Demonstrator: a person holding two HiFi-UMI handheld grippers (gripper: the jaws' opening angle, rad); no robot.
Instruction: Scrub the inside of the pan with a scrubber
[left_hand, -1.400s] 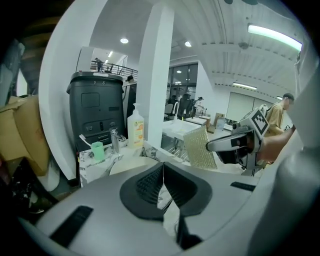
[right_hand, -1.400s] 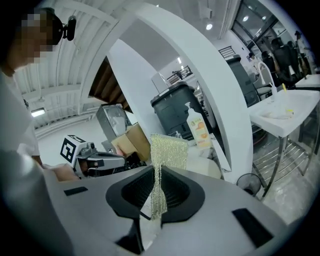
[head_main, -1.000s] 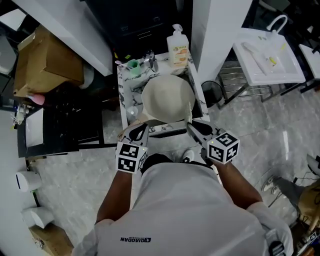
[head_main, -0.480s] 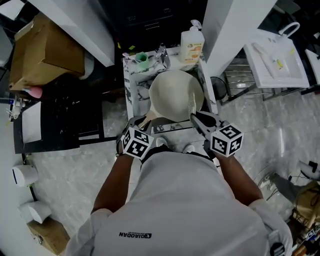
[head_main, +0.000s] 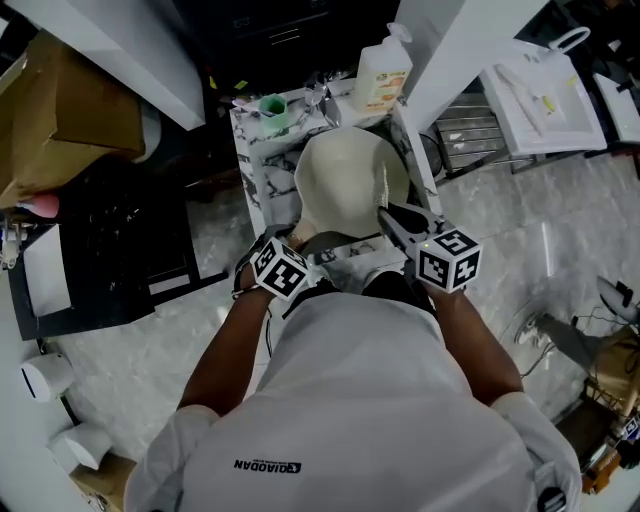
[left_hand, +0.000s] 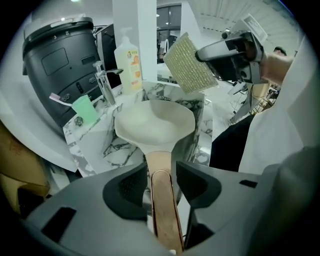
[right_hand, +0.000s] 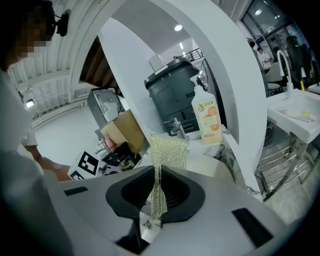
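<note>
Person's torso (head_main: 350, 400) fills the lower head view and hides the floor and the near edge of the marble counter (head_main: 258, 175). Cardboard box (head_main: 60, 110) at left is cut off by the frame. Cream pan (head_main: 345, 180) takes up most of the narrow counter. A white pillar (head_main: 455, 60) stands just to its right, and only a bare strip of counter lies to its left. Soap bottle (head_main: 380, 70), faucet (head_main: 325, 100) and green cup (head_main: 272, 104) crowd the far edge. Left gripper (left_hand: 161, 180): jaws have just been opening and stand spread, with the pan handle (left_hand: 162, 210) between them, not clamped. The handle's end runs out of that view. Right gripper (right_hand: 159, 195): jaws pinch the scrubber (right_hand: 167, 150), held over the pan's near right rim. The scrubber is hard to make out from the head view.
</note>
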